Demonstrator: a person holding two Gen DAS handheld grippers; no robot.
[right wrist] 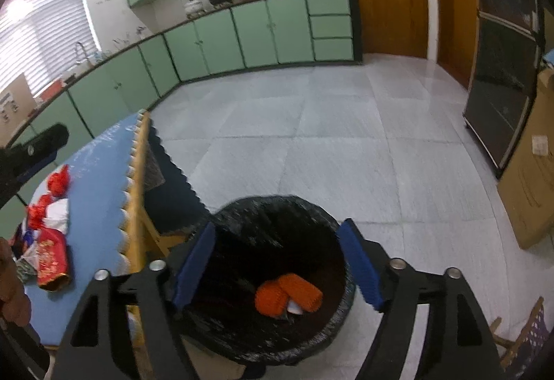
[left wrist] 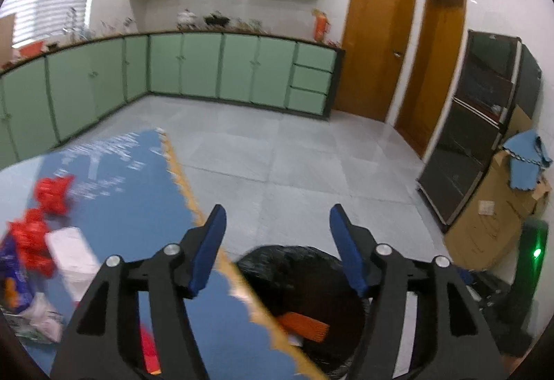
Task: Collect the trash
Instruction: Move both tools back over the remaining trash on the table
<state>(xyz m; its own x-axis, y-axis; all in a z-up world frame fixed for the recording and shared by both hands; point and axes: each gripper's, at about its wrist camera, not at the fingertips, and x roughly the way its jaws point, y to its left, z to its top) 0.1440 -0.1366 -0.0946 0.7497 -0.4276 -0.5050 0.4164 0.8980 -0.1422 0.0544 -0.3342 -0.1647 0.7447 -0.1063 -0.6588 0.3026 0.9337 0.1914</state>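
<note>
My right gripper (right wrist: 277, 262) released over the black-lined bin (right wrist: 242, 210), orange wrappers (right wrist: 289, 293) inside, my left gripper (left wrist: 277, 248) released too, red trash (left wrist: 53, 193) left on blue table (left wrist: 131, 193)

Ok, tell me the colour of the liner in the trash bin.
Black, glossy plastic liner; the right wrist view shows it best.
</note>
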